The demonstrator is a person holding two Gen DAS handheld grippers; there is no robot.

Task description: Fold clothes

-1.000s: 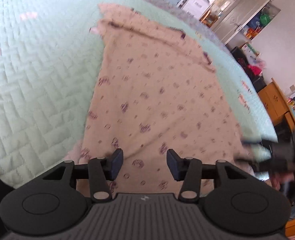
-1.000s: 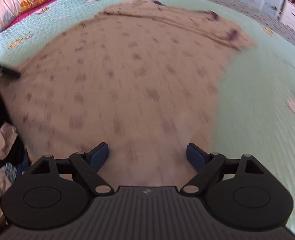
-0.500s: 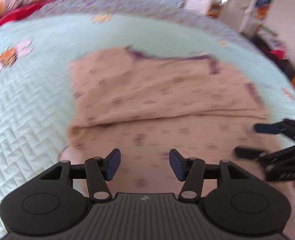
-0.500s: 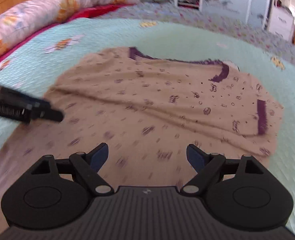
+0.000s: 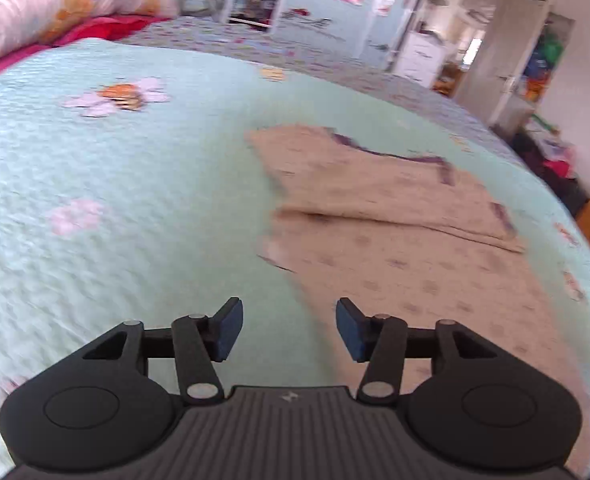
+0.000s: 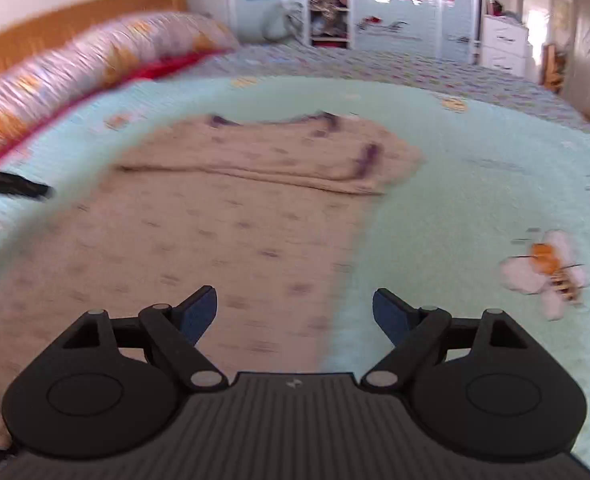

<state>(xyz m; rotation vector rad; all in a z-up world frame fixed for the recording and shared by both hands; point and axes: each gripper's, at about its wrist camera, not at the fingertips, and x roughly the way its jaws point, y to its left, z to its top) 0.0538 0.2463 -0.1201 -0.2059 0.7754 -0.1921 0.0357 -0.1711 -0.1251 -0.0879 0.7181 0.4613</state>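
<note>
Shirt [image 5: 407,256], beige with small dark print and purple trim, lies flat on the pale green quilt [image 5: 107,184] of the bed. Its upper part, with the purple neckline and a purple sleeve cuff, is folded down over the body, so a fold ridge runs across the shirt. The picture is blurred, and the print cannot be made out.

Left gripper [image 5: 289,328] hovers above the shirt's near left edge, its blue-padded fingers [image 5: 227,330] moderately apart and holding nothing; one pad is over the quilt, the other over the shirt. Right gripper [image 6: 295,314] hovers above the shirt's near right edge, its fingers [image 6: 199,312] spread wide and empty, the left pad over the shirt and the right pad over the quilt.

Beyond the shirt, a long flowered pillow [image 6: 91,68] lies along the orange wooden headboard [image 6: 79,20]. A bee-and-flower patch [image 6: 551,272] on the quilt sits to the right of the shirt in the right wrist view.
</note>
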